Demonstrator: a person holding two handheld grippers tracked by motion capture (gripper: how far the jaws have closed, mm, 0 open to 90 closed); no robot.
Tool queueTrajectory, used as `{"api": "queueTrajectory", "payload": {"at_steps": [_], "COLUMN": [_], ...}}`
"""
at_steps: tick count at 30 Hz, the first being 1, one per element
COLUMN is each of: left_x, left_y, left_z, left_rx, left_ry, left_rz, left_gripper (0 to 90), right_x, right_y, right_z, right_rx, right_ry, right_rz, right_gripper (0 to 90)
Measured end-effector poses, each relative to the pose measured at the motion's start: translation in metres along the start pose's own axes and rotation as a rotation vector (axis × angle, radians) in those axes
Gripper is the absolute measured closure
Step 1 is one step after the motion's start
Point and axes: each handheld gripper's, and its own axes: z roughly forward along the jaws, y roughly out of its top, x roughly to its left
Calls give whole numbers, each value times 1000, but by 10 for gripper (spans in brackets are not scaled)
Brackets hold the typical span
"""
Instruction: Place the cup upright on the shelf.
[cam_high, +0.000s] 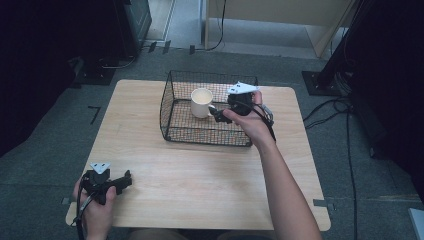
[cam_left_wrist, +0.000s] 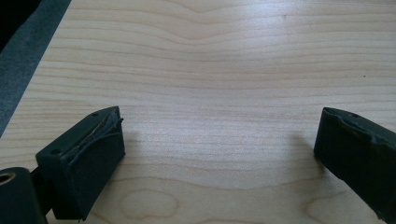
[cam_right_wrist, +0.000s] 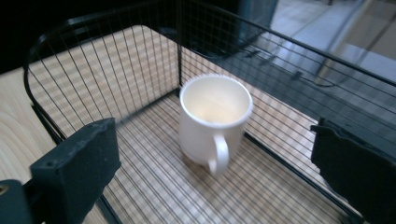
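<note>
A cream mug (cam_high: 201, 102) stands upright inside a black wire basket (cam_high: 172, 97) at the back middle of the wooden table (cam_high: 200, 170). My right gripper (cam_high: 215, 114) hovers in the basket just right of the mug, open, its jaws pointing at the handle. In the right gripper view the mug (cam_right_wrist: 215, 121) is empty, with its handle turned toward me and the jaws wide apart on either side. My left gripper (cam_high: 125, 178) rests at the table's front left corner, open. In the left gripper view its jaws stand far apart over bare wood (cam_left_wrist: 210, 93).
The basket wall (cam_right_wrist: 289, 79) rises close behind the mug. Cables (cam_high: 340, 107) trail on the grey floor to the right of the table. Dark equipment stands at the back left (cam_high: 130, 25) and a wooden panel at the back.
</note>
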Motion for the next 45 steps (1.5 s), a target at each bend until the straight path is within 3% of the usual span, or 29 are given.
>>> {"api": "queueTrajectory", "payload": {"at_steps": [6,11,16,26,33,35,45], "left_x": [0,0,0,0,0,0,0], "left_y": [0,0,0,0,0,0,0], "left_z": [0,0,0,0,0,0,0], "left_rx": [0,0,-2,-1,-1,-1,0], "left_ry": [0,0,0,0,1,1,1], "left_rz": [0,-1,-2,0,1,1,1], "left_gripper": [19,19,19,19,19,19,19], "right_x": [10,20,24,18,10,9,-2], "right_y": [-14,-30,-49,-89,-130,-134,-187], "right_z": [-21,-42,-60,-92,-112,-114,-142], "right_rx": [7,-18,-7,1,-2,-2,0], "right_ry": [-16,45,26,-41,-75,-78,-126], "right_rz": [28,38,36,51,104,107,201], "right_gripper": [0,0,0,0,0,0,0]}}
